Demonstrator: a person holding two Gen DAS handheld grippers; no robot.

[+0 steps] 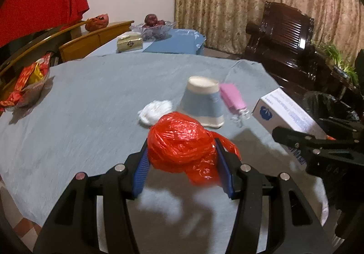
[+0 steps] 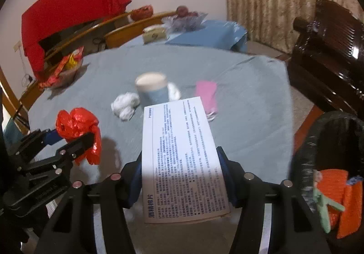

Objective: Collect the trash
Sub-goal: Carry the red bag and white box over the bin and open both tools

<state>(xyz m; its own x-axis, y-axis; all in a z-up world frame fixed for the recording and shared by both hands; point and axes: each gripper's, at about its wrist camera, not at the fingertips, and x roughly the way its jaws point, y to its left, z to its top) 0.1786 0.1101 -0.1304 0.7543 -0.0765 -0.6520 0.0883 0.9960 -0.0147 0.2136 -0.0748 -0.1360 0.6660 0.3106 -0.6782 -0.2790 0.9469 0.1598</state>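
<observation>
My left gripper (image 1: 180,147) is shut on a crumpled red plastic bag (image 1: 182,142) and holds it above the grey-clothed table; it also shows in the right wrist view (image 2: 77,124). My right gripper (image 2: 179,156) is shut on a white printed box (image 2: 182,160), also seen at the right of the left wrist view (image 1: 286,106). On the table lie an upturned blue-and-white paper cup (image 1: 201,101), a white tissue wad (image 1: 154,110) and a pink packet (image 1: 232,97). A black-lined trash bin (image 2: 329,163) holding orange trash stands to the right of the table.
A bowl of red snack wrappers (image 1: 29,81) sits at the table's left edge. A tissue box (image 1: 129,42) and a fruit bowl (image 1: 154,26) stand on a far blue-covered table. Wooden chairs (image 1: 91,40) are behind, and a dark armchair (image 1: 282,33) is at the right.
</observation>
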